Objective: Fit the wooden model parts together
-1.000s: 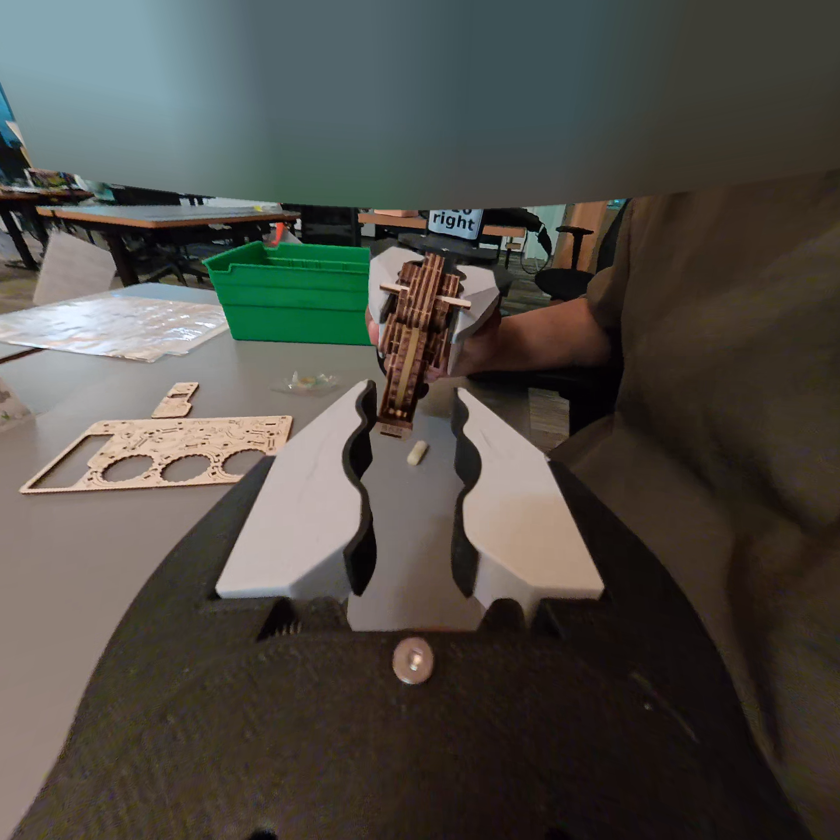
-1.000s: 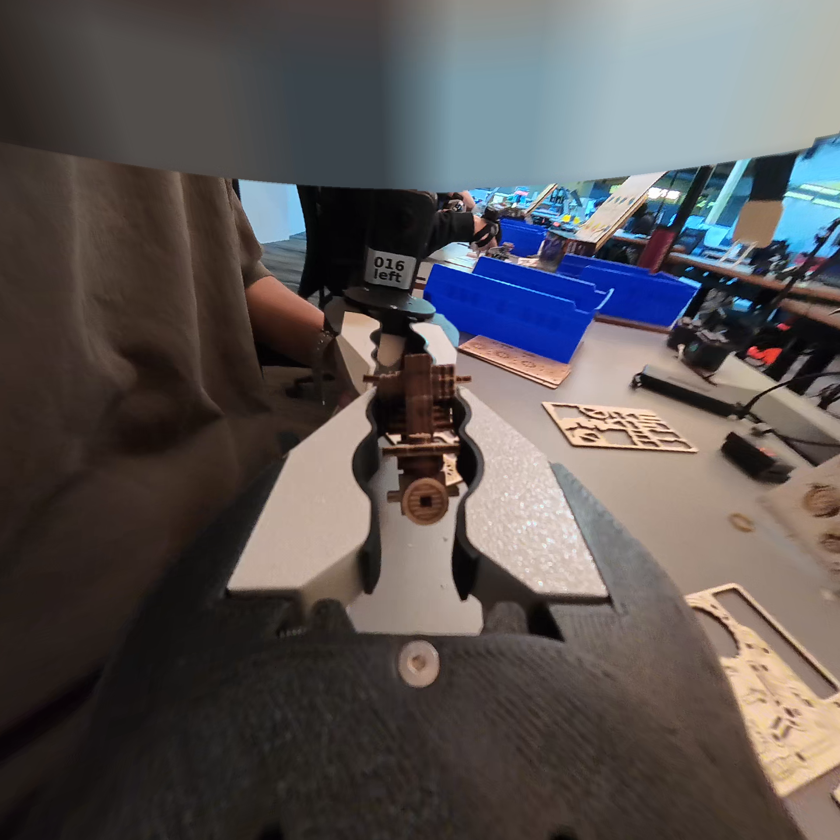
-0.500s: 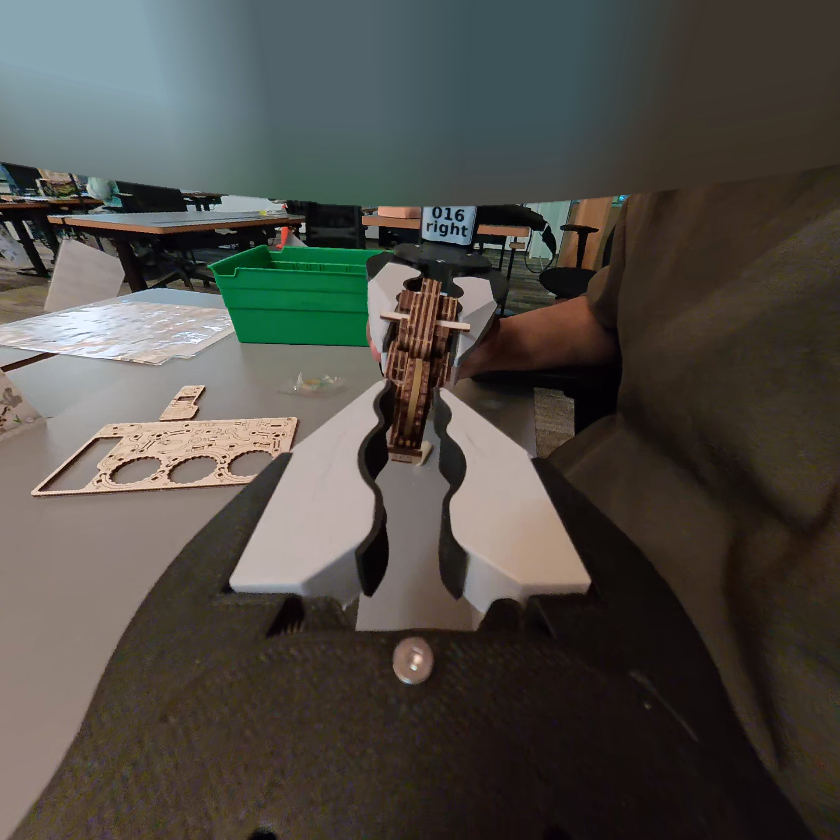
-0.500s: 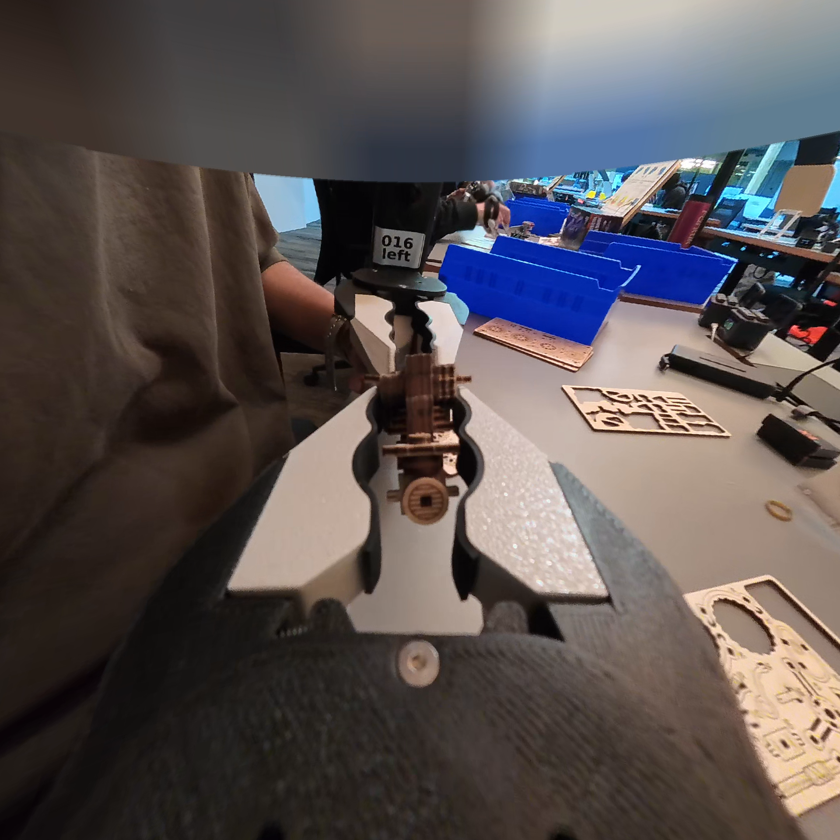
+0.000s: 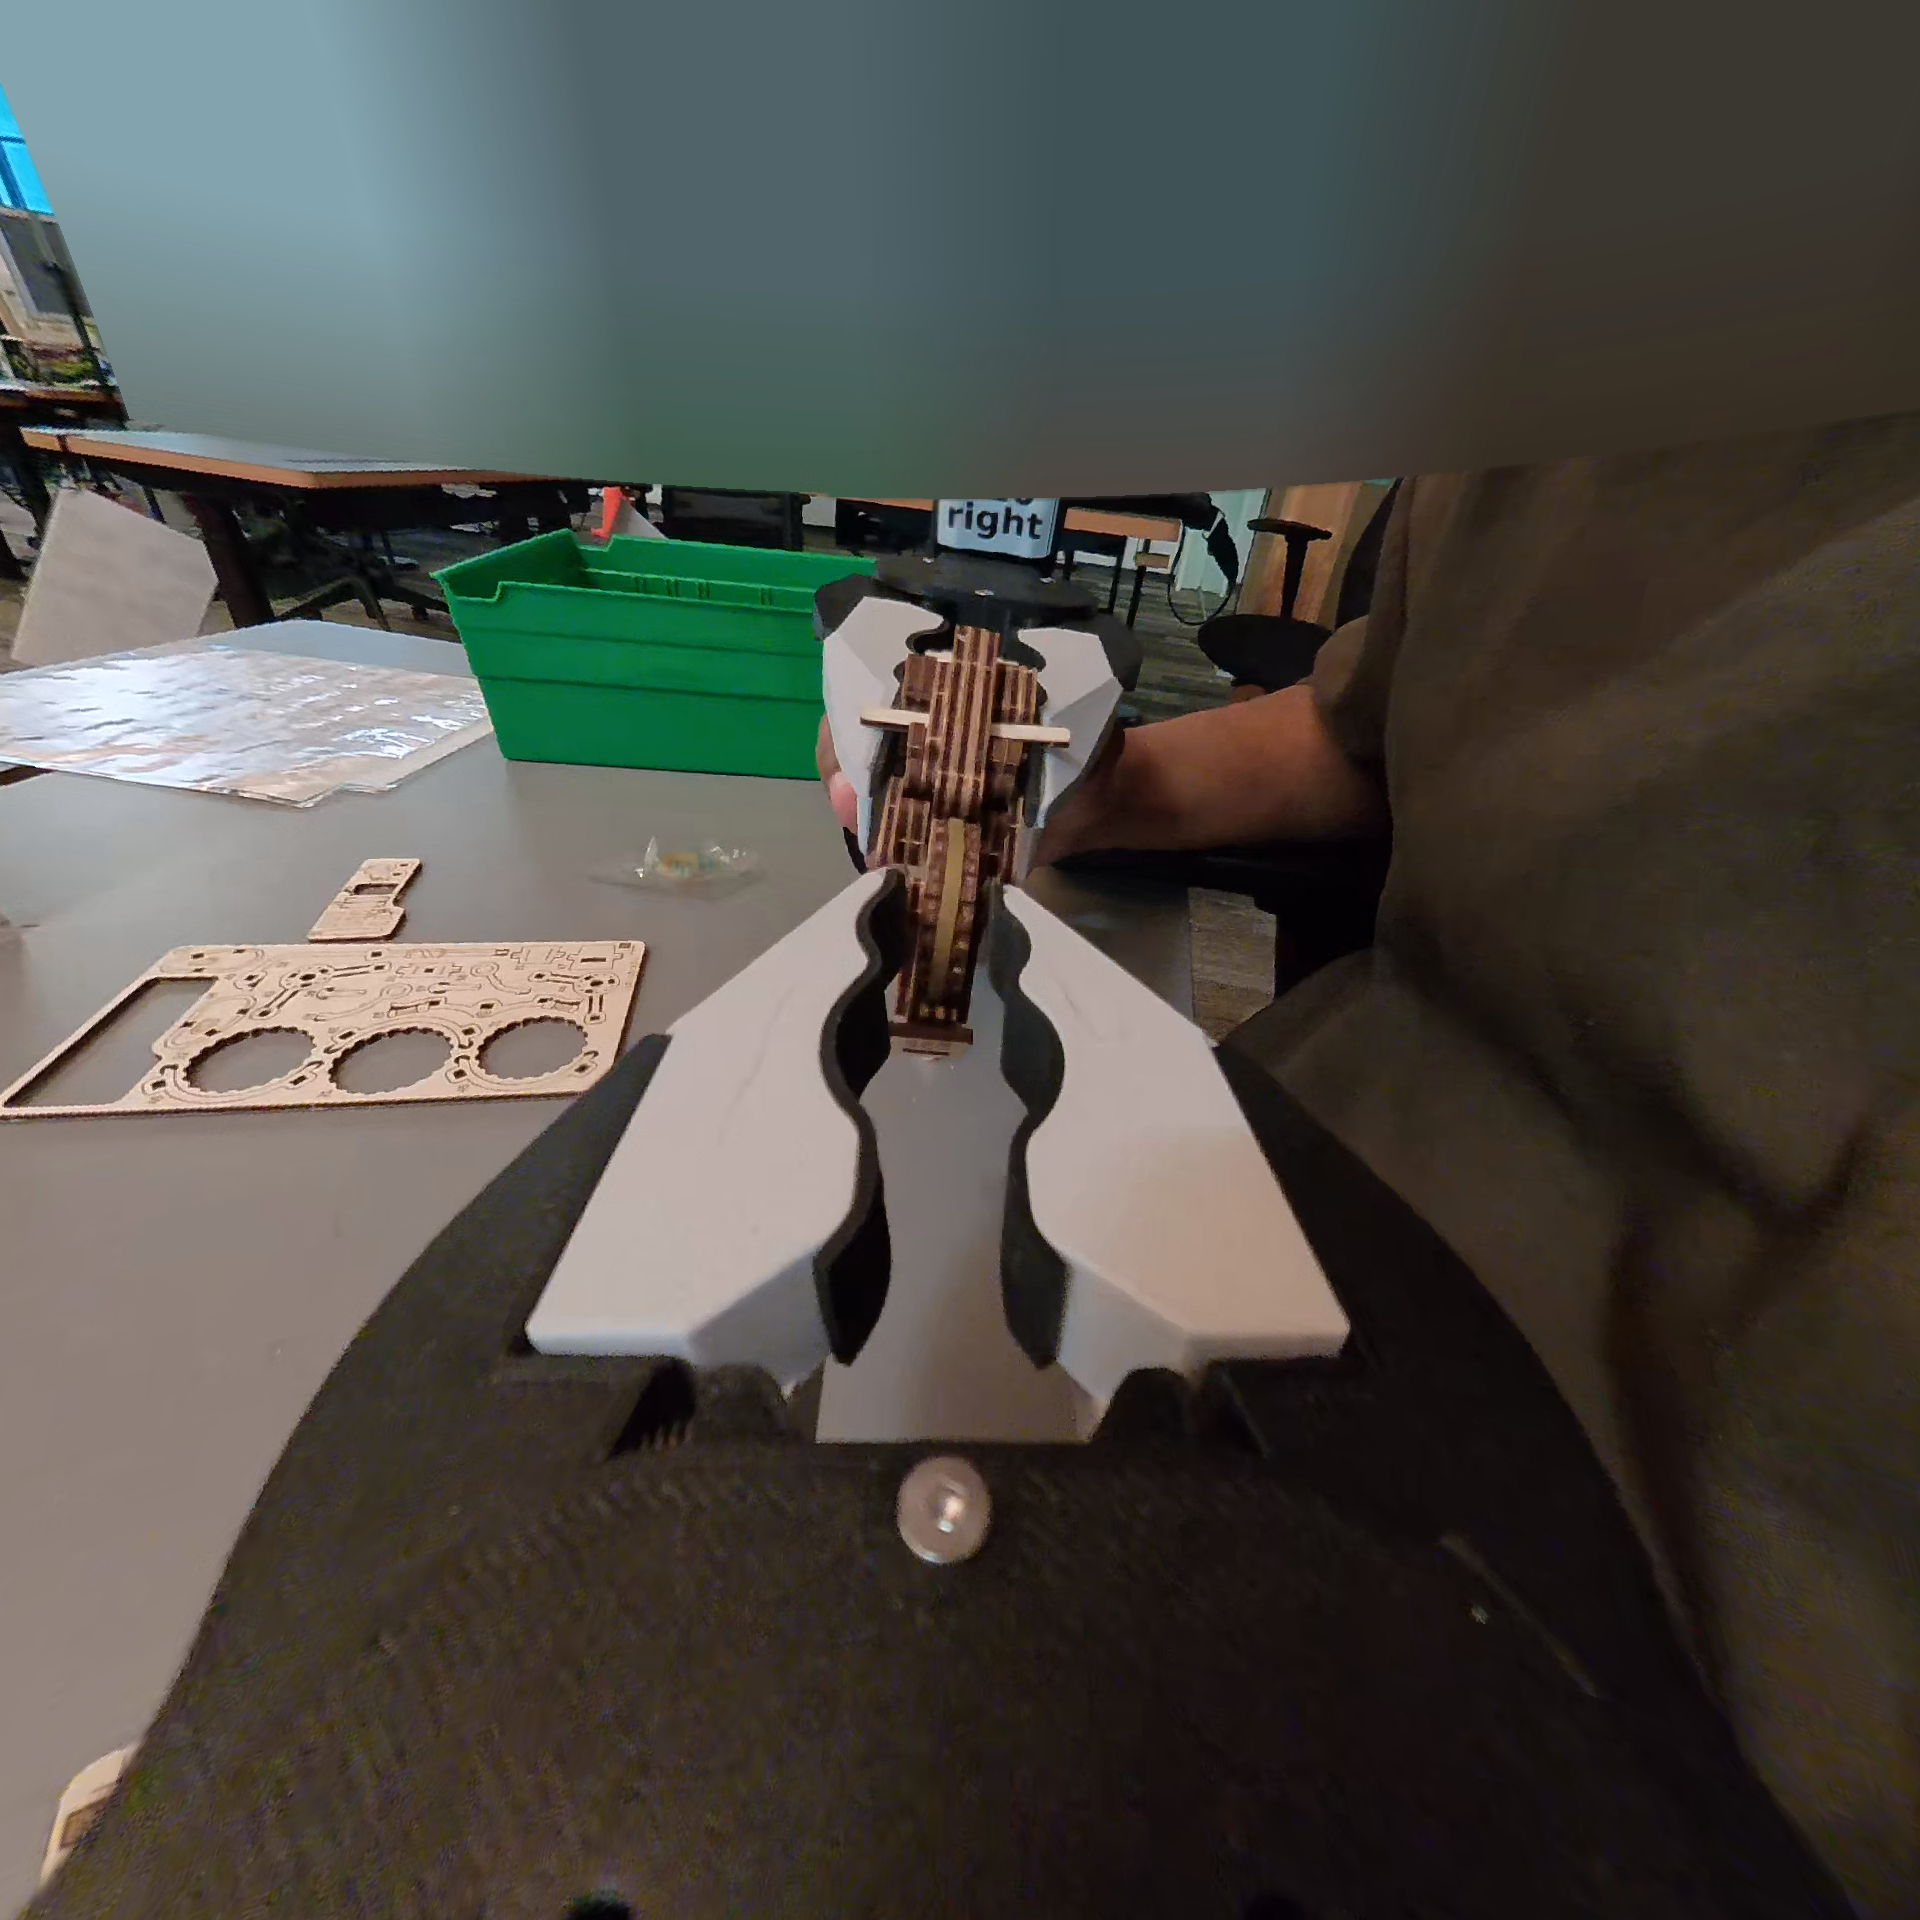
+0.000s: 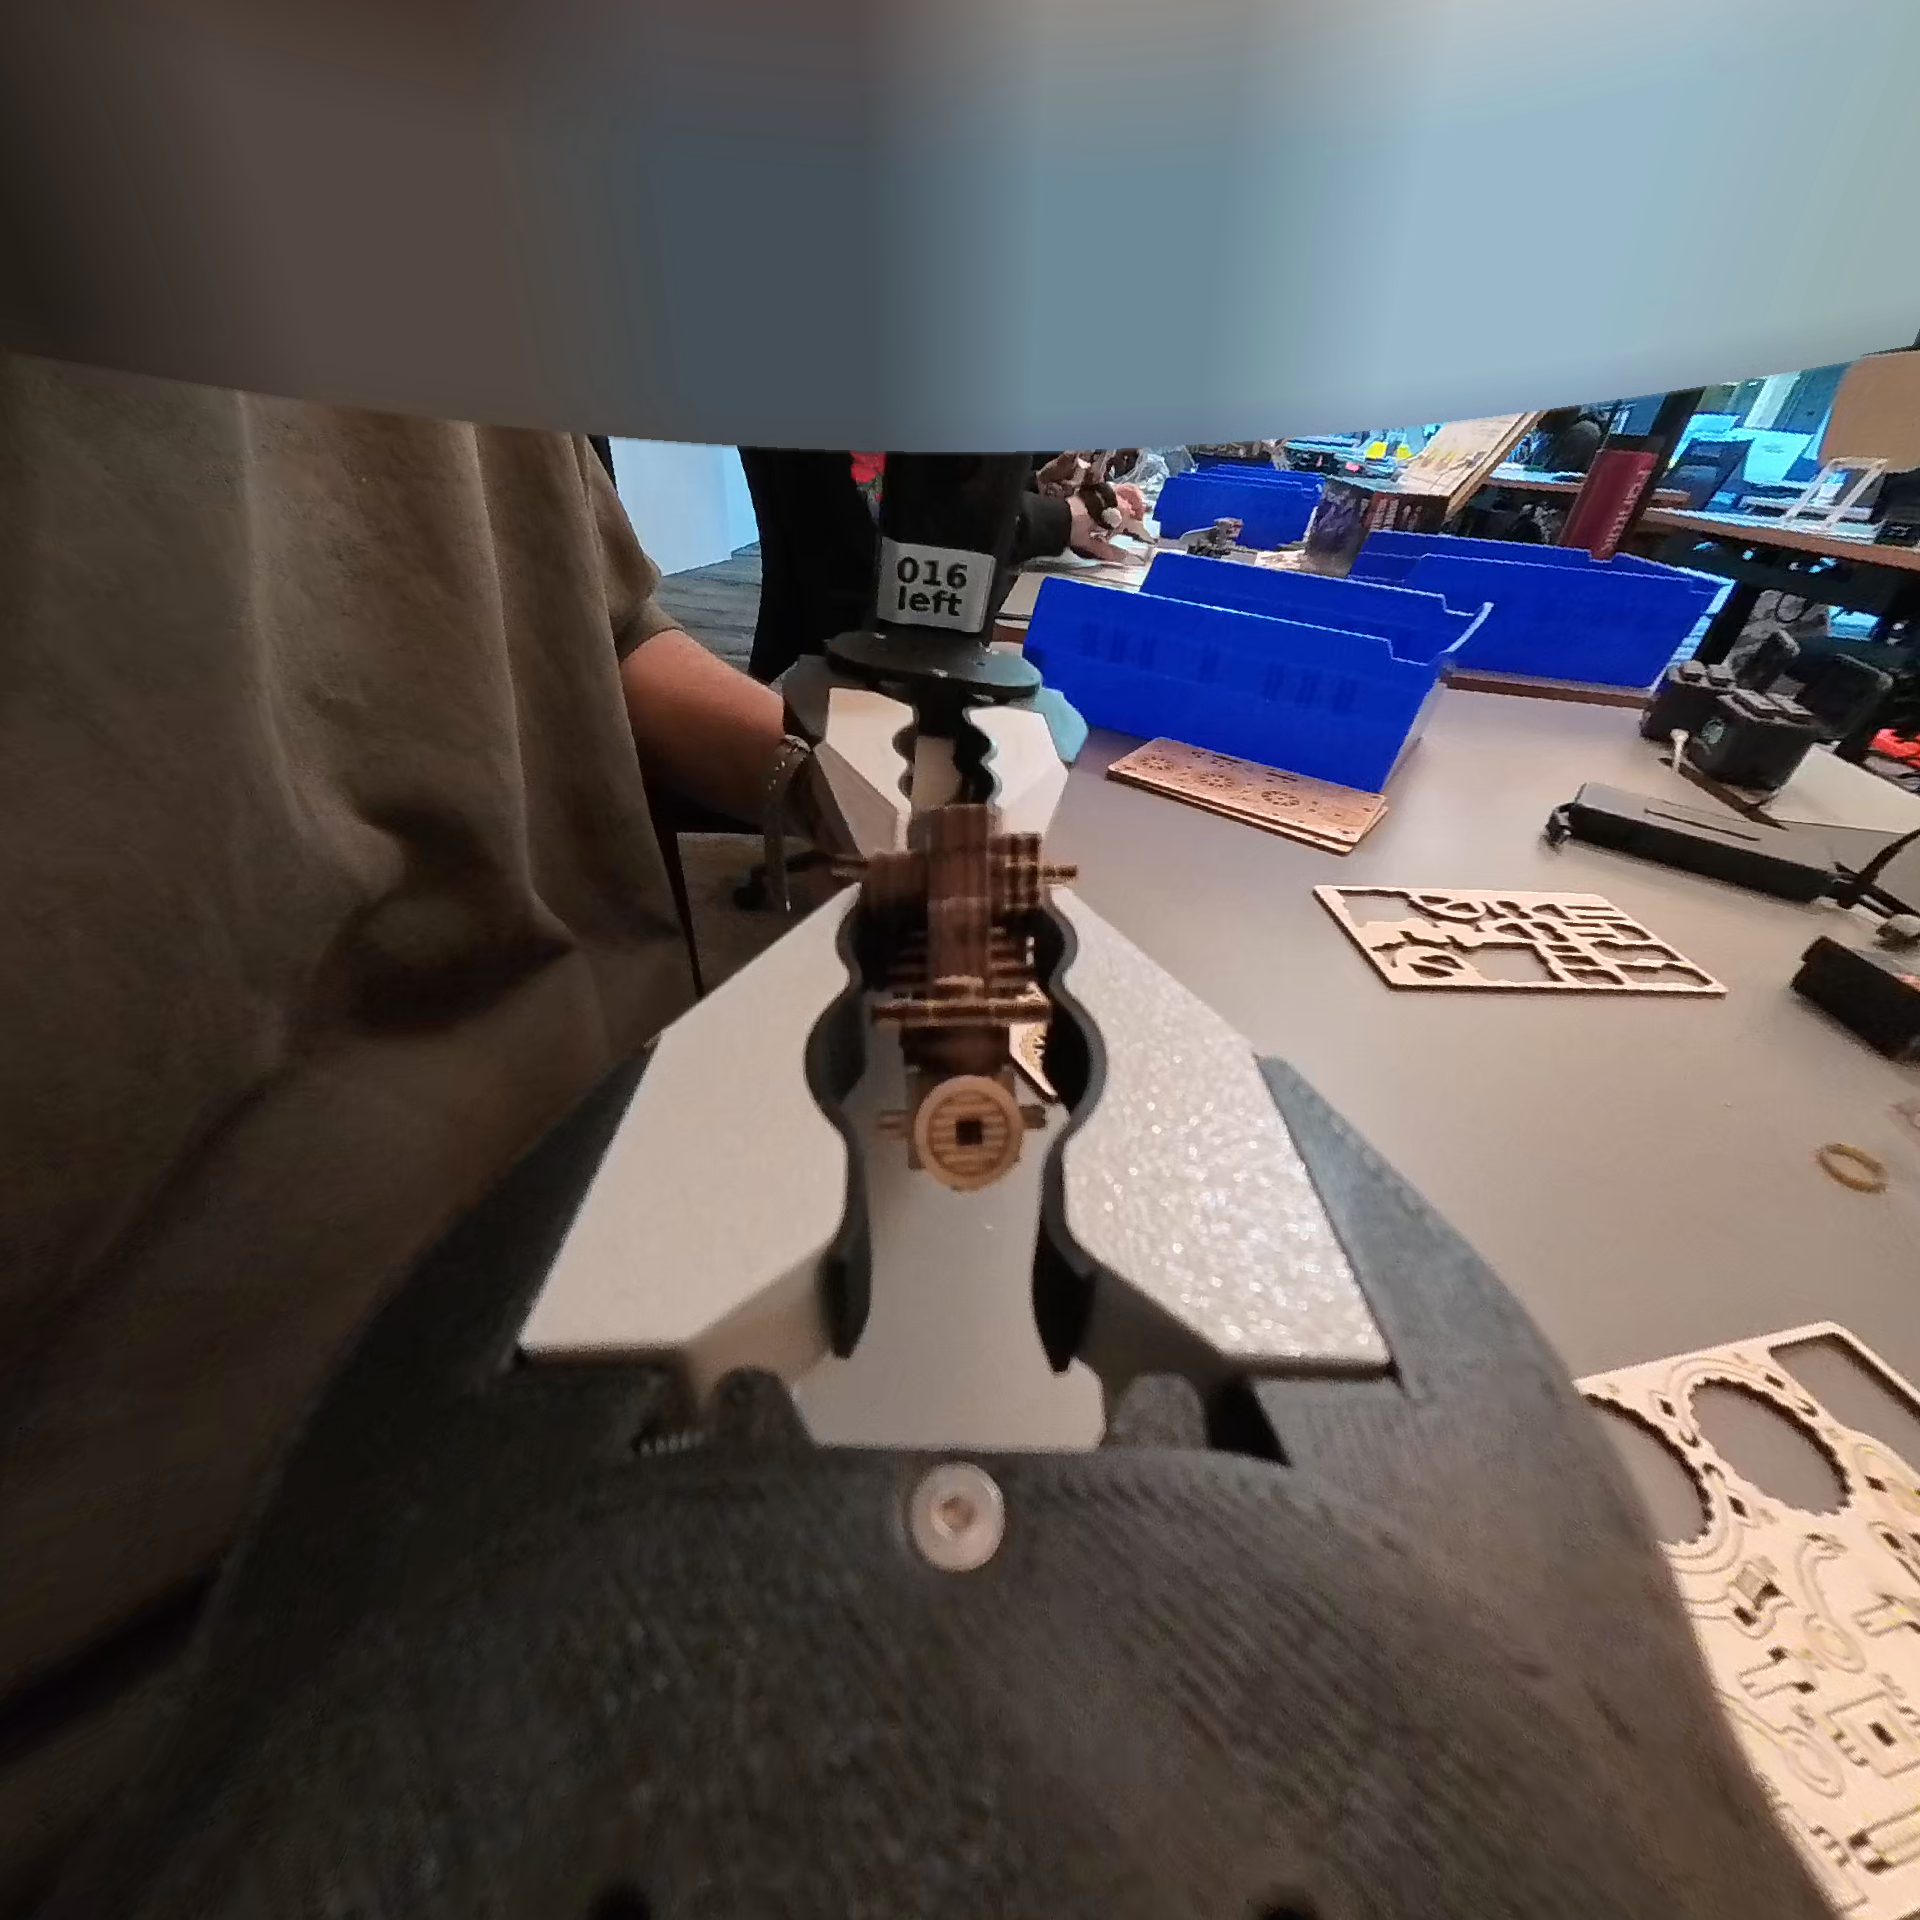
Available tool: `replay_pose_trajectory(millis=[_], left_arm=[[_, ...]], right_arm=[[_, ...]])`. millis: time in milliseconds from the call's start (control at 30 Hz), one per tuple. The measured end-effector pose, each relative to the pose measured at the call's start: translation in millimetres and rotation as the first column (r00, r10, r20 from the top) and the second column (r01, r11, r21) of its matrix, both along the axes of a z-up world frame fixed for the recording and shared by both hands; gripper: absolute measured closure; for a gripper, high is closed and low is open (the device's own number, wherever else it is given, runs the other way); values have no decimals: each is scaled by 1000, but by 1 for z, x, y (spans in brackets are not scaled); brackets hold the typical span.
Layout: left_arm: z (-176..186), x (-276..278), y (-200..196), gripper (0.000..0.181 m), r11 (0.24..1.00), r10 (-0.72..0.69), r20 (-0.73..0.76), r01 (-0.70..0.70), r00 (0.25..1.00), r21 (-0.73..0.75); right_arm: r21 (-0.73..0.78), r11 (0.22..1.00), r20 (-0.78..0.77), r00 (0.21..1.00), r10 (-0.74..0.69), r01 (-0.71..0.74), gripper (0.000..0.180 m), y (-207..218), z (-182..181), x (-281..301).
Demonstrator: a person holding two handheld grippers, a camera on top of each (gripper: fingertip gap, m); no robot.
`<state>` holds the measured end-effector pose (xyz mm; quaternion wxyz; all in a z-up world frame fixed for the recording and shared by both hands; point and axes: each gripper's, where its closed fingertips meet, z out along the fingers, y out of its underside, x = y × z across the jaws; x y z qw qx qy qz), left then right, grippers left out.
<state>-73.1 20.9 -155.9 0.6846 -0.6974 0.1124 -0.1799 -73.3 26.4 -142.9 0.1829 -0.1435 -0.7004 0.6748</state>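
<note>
A dark brown layered wooden model [image 6: 961, 997] with a pale round disc [image 6: 966, 1143] at its near end sits between the fingers of my right gripper [image 6: 956, 914], which is shut on it. In the left wrist view the model [image 5: 940, 831] is held above the grey table [image 5: 208, 1299] by the right gripper [image 5: 961, 717]. My left gripper [image 5: 943, 904] has closed its fingertips on the model's lower end. A small pale wooden bit [image 5: 928, 1049] shows just under that end. The left gripper [image 6: 945, 769] also shows behind the model in the right wrist view.
A green bin [image 5: 644, 665], a punched wooden sheet [image 5: 343, 1029], a small wooden offcut [image 5: 364, 899], a plastic bag [image 5: 681, 862] and a shiny sheet [image 5: 229, 717] lie left. Blue bins [image 6: 1236, 675], wooden sheets [image 6: 1507, 940] and black devices [image 6: 1704, 842] lie right. A person's torso [image 5: 1610, 1039] is close. The grippers are tip to tip, or close to it.
My left gripper moved up to the model and narrowed its fingers around the model's lower end. The right gripper kept its hold, and the small pale bit now sits under the model's tip.
</note>
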Motion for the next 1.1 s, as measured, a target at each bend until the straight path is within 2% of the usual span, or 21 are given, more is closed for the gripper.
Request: replay_pose_trajectory(millis=[67,133,200,500,900,1100], left_arm=[[0,0,0,163,1000,8,-13,-8,1000,11],[-2,3,1,144,1000,11,-38,-10,999,8],[-5,7,1,138,1000,3,-62,-3,998,2],[-5,13,2,144,1000,-9,-64,10,998,5],[-7,10,1,156,1000,-5,-76,4,997,-11],[-5,7,1,156,1000,10,-71,-11,997,-2]], right_arm=[[3,1000,-2,1000,-1,1,152,0,0,0],[0,1000,4,1000,8,-8,152,-2,-1,1],[-8,1000,11,1000,20,-20,152,-4,-1,2],[-8,996,71,994,84,-84,152,-18,-9,7],[-13,996,92,992,86,-86,149,-17,-11,6],[-22,998,94,993,65,-63,149,-11,-9,3]])
